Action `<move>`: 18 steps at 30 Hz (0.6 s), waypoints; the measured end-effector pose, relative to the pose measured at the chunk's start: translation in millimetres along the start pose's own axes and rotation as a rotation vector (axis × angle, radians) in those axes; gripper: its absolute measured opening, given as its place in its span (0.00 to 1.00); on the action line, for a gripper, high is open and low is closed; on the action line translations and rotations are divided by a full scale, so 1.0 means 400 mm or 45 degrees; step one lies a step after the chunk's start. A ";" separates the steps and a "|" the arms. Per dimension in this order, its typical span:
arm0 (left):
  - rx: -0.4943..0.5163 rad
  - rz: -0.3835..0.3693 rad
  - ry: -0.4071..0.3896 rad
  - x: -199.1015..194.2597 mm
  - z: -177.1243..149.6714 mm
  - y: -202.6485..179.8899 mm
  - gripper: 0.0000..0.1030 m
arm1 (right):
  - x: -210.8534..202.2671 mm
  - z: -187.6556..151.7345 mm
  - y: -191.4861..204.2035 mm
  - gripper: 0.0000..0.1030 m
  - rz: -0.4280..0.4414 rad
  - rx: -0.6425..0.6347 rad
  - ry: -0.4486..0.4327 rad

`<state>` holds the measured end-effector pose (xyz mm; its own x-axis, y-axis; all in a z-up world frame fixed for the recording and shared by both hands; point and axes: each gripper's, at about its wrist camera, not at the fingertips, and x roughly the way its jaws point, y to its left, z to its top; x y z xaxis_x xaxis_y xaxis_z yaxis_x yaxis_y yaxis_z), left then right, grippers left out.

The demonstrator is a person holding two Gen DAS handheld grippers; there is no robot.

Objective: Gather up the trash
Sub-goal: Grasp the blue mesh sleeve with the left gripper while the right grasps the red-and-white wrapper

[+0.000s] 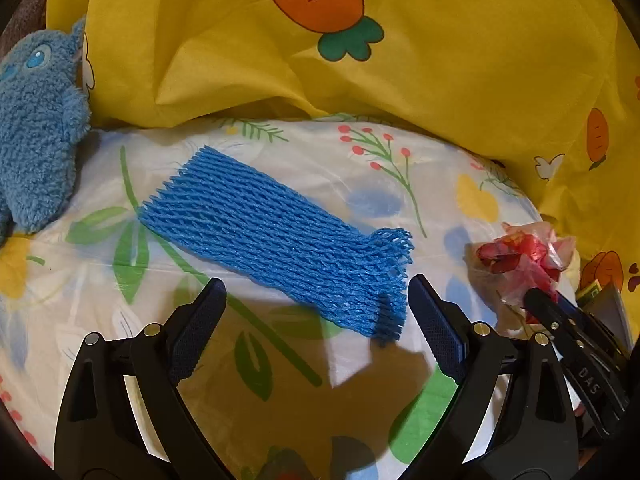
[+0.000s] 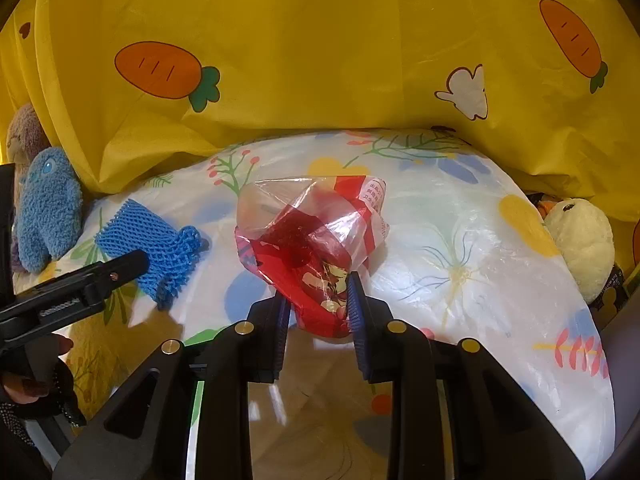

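A blue foam net sleeve (image 1: 276, 236) lies flat on the floral pillow (image 1: 100, 280). My left gripper (image 1: 316, 312) is open and empty, hovering just short of the sleeve's near end. The sleeve also shows in the right wrist view (image 2: 156, 244), at the left. My right gripper (image 2: 318, 304) is shut on a crumpled red and clear plastic wrapper (image 2: 312, 236) and holds it above the pillow (image 2: 480, 264). The wrapper also shows in the left wrist view (image 1: 520, 260), at the right, with the right gripper's fingers (image 1: 540, 304) on it.
A yellow carrot-print quilt (image 1: 400, 60) is bunched behind the pillow. A blue plush toy (image 1: 36, 128) sits at the left edge, with a brown plush (image 2: 24, 136) behind it. A cream plush chick (image 2: 580, 240) lies at the right.
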<state>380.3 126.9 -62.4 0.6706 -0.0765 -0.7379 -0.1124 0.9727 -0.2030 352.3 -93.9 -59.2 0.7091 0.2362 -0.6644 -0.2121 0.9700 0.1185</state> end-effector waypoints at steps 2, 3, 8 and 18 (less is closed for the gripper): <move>0.006 0.020 0.023 0.021 0.001 -0.003 0.78 | -0.002 0.001 -0.005 0.28 0.013 0.014 -0.006; 0.016 0.031 0.012 0.023 0.002 -0.008 0.72 | -0.003 0.000 -0.006 0.28 0.017 0.018 -0.008; 0.007 0.054 0.008 0.036 0.016 -0.021 0.37 | 0.007 -0.001 -0.004 0.28 0.037 0.015 0.003; -0.017 -0.037 -0.001 0.033 0.020 -0.018 0.03 | -0.002 0.001 -0.009 0.25 0.050 0.019 -0.008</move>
<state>395.7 120.7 -65.6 0.6742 -0.1042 -0.7312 -0.1031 0.9670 -0.2328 352.7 -97.6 -59.1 0.7045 0.2745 -0.6545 -0.2298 0.9607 0.1556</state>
